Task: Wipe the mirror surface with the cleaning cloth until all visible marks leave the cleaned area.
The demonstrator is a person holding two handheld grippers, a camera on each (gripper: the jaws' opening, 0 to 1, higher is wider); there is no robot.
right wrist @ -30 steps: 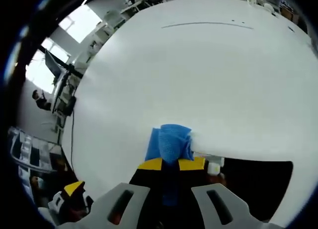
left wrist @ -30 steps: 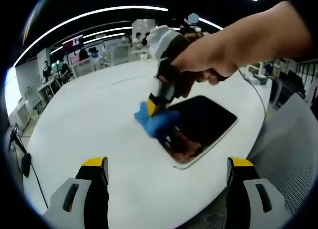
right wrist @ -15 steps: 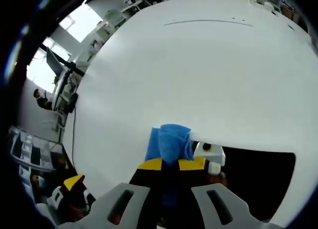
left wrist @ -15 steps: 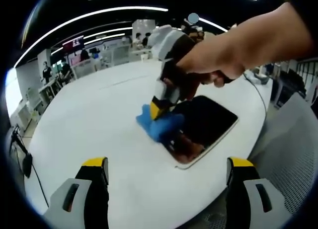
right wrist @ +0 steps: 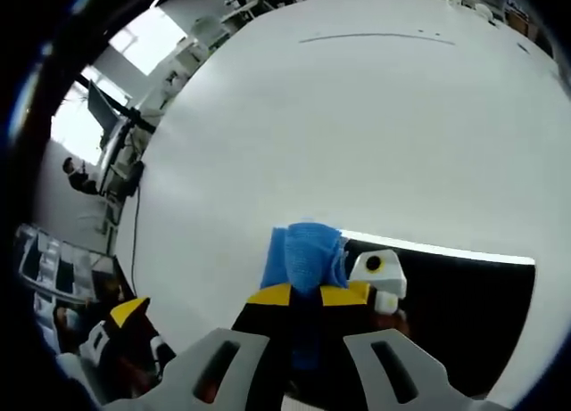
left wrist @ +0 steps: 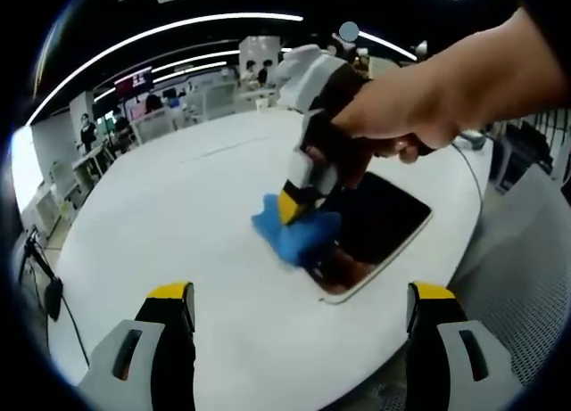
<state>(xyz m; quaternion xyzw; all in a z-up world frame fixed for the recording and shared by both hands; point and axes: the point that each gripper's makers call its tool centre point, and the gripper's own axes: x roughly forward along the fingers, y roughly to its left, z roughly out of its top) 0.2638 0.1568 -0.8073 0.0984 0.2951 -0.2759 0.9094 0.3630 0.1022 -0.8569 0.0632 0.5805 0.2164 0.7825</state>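
The right gripper pinches the blue cloth against the mirror's corner, near the table's edge. The left gripper hangs spread above the table.

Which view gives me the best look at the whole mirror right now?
The left gripper view: the mirror lies in full outline on the table, cloth at its corner. The right gripper view catches just one dark edge strip.
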